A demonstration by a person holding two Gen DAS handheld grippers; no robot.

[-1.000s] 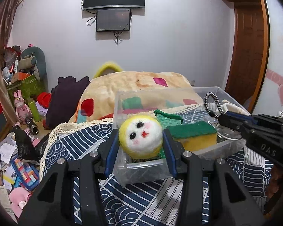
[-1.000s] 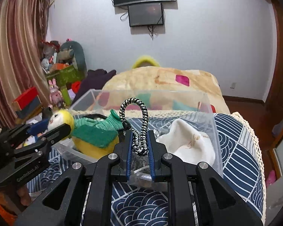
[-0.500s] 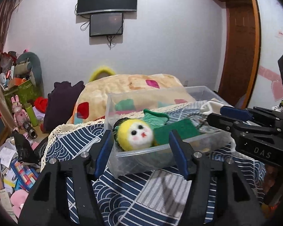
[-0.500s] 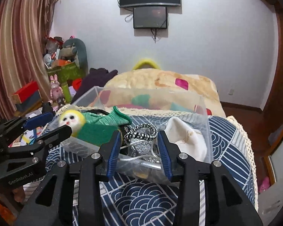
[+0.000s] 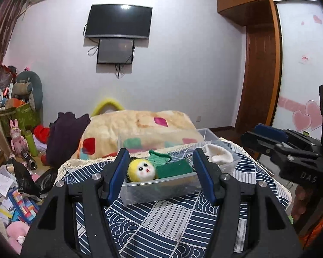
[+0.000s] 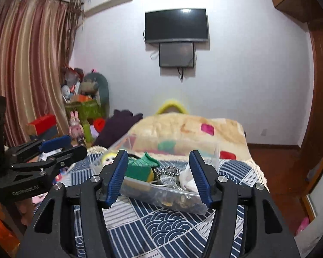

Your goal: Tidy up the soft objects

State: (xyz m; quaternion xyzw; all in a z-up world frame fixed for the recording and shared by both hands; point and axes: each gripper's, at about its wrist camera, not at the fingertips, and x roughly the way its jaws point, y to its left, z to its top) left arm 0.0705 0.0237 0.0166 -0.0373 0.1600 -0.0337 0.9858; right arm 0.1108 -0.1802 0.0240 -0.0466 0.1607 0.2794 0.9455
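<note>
A clear plastic bin (image 5: 161, 190) stands on the table with the blue patterned cloth. In it lie a yellow plush ball with a face (image 5: 141, 170), a green knit piece (image 5: 159, 158), a green-topped sponge (image 5: 174, 167) and a white cloth (image 5: 218, 153). In the right wrist view the bin (image 6: 172, 202) also holds a black-and-white hair tie (image 6: 169, 170). My left gripper (image 5: 160, 169) is open and empty, drawn back in front of the bin. My right gripper (image 6: 158, 173) is open and empty, also back from the bin.
A beige blanket (image 5: 140, 126) with coloured patches lies behind the bin. A dark purple garment (image 5: 64, 133) lies left of it. Toys and papers clutter the floor at the left (image 5: 8, 185). A wooden door (image 5: 260, 79) stands at the right.
Both grippers opened and pulled back and up from the bin. The left let go of the plush ball and the right let go of the hair tie; both now lie in the bin.
</note>
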